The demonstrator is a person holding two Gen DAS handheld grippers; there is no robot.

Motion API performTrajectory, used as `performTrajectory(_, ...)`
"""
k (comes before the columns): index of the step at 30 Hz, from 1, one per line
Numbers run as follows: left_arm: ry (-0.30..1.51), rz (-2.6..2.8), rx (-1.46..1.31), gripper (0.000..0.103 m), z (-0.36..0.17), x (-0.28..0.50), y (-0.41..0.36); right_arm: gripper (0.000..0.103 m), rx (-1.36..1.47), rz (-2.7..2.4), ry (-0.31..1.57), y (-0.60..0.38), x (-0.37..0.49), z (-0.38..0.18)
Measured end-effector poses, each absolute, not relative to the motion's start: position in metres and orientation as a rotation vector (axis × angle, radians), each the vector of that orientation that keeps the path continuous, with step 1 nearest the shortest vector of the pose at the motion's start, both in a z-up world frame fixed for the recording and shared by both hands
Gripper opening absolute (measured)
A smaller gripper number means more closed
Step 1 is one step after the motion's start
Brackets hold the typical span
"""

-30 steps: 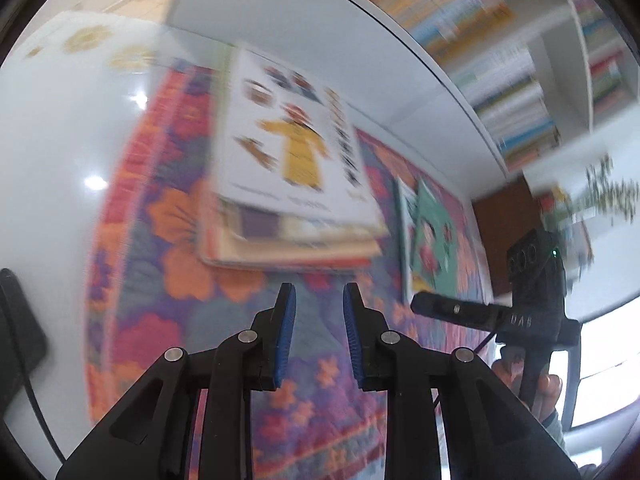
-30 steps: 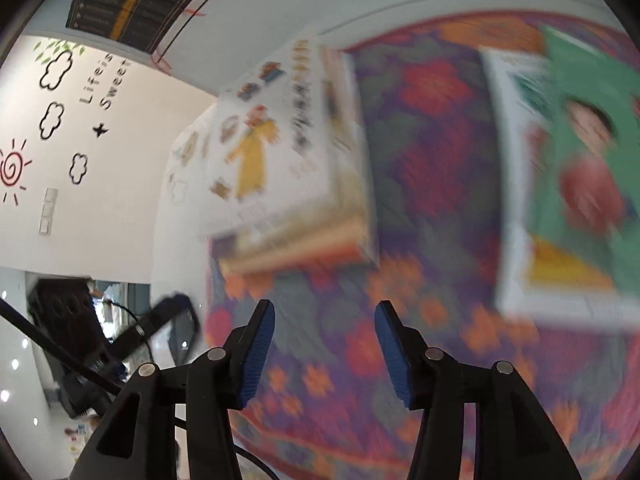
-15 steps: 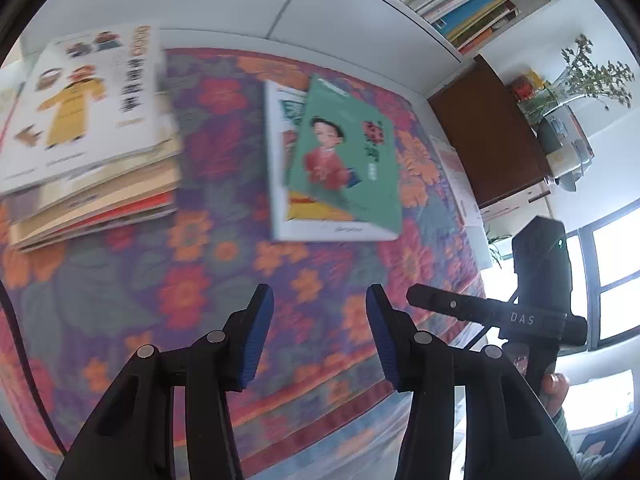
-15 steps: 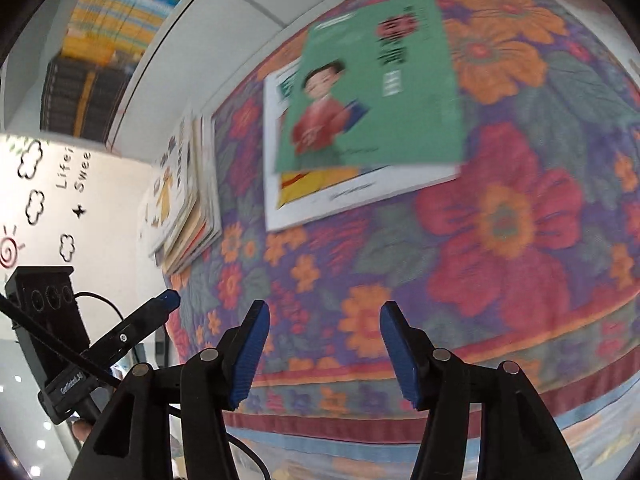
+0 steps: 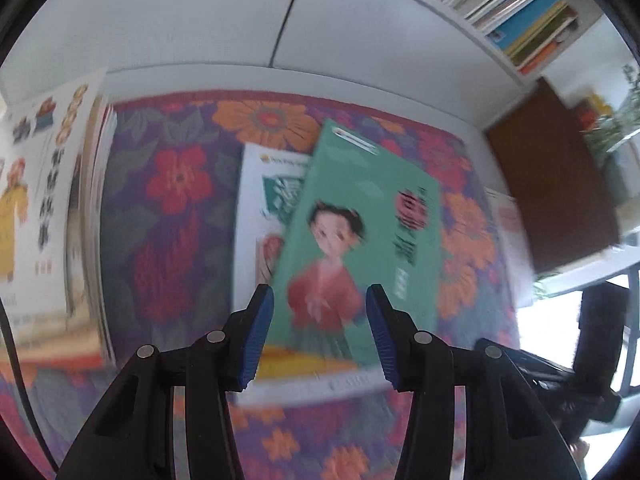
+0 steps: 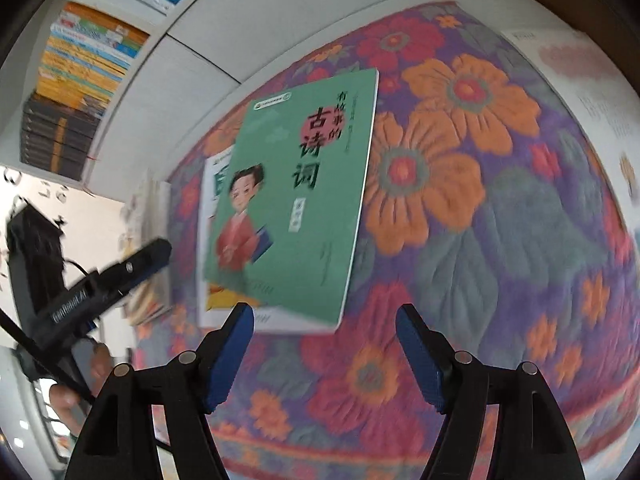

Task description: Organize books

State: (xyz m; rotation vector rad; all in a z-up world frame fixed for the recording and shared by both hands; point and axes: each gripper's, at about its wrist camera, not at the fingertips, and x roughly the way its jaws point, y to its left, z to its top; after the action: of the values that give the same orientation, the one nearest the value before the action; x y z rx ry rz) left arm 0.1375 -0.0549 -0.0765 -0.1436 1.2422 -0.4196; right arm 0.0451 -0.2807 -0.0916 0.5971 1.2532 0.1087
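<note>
Hovering left gripper (image 5: 320, 332) – spread, holding nothing, over green book (image 5: 360, 248) | right gripper (image 6: 324, 356) – spread, nothing between fingers, near that book's lower edge | green book lies askew on white book (image 5: 260, 200), floral cloth (image 6: 480, 240) on tabletop | book stack (image 5: 48, 220) to the left
</note>
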Motion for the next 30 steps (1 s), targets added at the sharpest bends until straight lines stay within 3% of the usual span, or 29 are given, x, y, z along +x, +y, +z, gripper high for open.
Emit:
performTrajectory(3,1.25,-0.364,-0.069,0.046,-0.093,0.152,-0.066,0.071,0.56,0.099,1.257,-0.288,0.062,-0.103)
performTrajectory(6,1.265,-0.336,-0.081,0.046,-0.106,0.159,-0.065,0.058,0.584,0.113,1.259,-0.293,0.073,-0.116)
performTrajectory(10,1.28,-0.352,-0.12,0.047,-0.116,0.162,-0.062,0.058,0.558,0.079,1.238,-0.297,0.082,-0.124)
performTrajectory(13,1.281,-0.408,-0.168,0.065,-0.117,0.162,-0.062,0.06,0.583,0.076,1.2,-0.302,0.088,-0.127)
performTrajectory(15,1.273,-0.421,-0.154,0.065,-0.117,0.162,-0.066,0.07,0.593,0.086,1.173,-0.3,0.092,-0.128)
performTrajectory(16,1.274,-0.438,-0.143,0.065,-0.117,0.16,-0.069,0.071,0.581,0.084,1.171,-0.298,0.095,-0.127)
performTrajectory(20,1.283,-0.496,-0.151,0.064,-0.117,0.149,-0.078,0.06,0.565,0.161,1.188,-0.284,0.099,-0.123)
performTrajectory(30,1.424,-0.654,-0.348,0.064,-0.127,0.05,-0.074,0.06,0.437,0.147,1.25,-0.3,0.02,-0.12)
